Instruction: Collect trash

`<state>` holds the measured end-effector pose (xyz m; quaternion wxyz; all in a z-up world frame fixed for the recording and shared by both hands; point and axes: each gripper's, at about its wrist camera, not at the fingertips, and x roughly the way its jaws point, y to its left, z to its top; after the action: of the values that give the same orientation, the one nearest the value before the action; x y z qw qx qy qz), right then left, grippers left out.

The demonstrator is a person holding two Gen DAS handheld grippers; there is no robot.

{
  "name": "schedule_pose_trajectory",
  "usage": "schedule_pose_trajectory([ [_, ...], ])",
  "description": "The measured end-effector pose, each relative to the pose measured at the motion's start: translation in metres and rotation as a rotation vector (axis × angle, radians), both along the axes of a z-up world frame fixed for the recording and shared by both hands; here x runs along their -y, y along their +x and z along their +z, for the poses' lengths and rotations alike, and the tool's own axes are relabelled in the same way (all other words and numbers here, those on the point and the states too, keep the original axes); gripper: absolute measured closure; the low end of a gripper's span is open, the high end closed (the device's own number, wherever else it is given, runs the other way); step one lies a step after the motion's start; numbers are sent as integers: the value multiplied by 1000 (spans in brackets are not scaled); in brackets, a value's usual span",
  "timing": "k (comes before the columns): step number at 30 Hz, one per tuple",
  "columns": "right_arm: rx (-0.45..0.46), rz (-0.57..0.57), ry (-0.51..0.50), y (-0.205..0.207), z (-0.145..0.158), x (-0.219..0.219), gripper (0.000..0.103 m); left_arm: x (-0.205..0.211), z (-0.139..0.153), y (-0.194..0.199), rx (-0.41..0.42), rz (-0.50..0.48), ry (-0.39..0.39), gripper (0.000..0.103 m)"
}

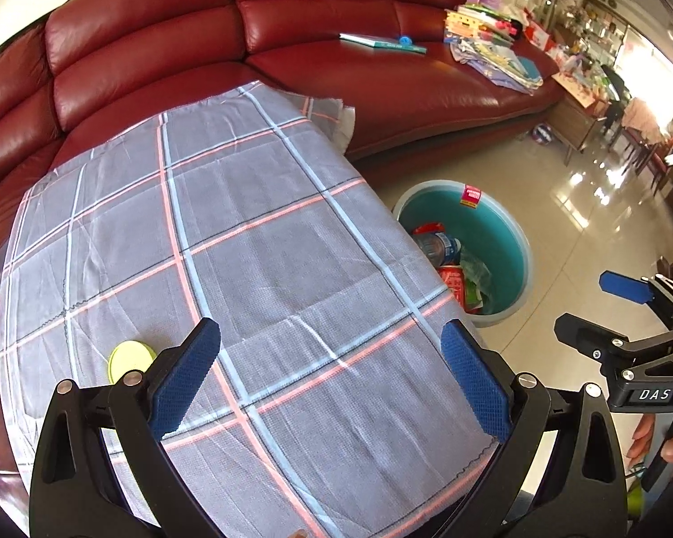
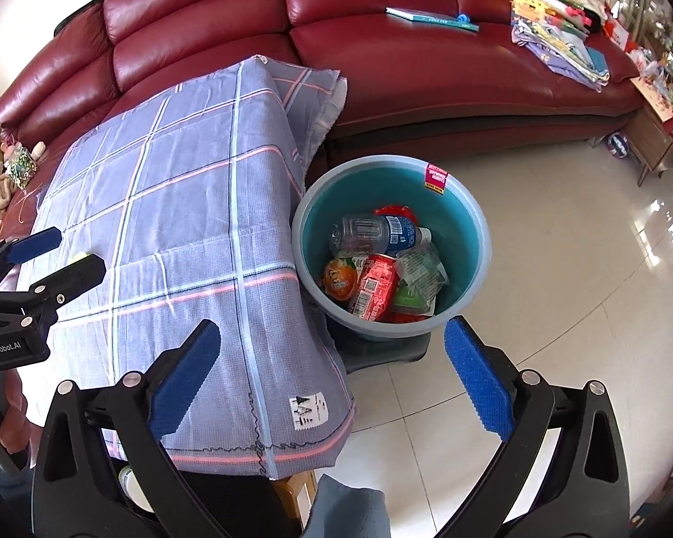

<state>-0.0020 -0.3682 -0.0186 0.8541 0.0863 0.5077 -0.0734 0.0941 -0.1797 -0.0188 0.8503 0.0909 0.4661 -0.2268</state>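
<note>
Both the left gripper (image 1: 332, 376) and right gripper (image 2: 332, 372) are hovering with jaws released, empty; trash is lying in the teal bucket (image 2: 471, 224) beside the cloth-covered surface (image 2: 179, 224)

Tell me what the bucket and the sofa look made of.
Bucket: looks like plastic, smooth teal inside with a paler rim, semi-matte. Sofa: dark red leather or a leather look-alike, glossy, with bright highlights across its padded cushions; the pictures cannot settle which.

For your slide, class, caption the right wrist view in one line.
Open right gripper above checked cloth, beside teal bucket holding bottle, can and wrappers.
</note>
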Motion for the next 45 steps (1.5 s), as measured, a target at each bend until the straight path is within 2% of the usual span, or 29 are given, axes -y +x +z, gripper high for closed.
schedule_pose_trajectory([
  [14,43,9,23,-26,8,-23,7,-29,16,-31,40,39,-16,4],
  [45,15,7,36,-19,-4,-21,7,-29,12,-29,41,51,-1,4],
])
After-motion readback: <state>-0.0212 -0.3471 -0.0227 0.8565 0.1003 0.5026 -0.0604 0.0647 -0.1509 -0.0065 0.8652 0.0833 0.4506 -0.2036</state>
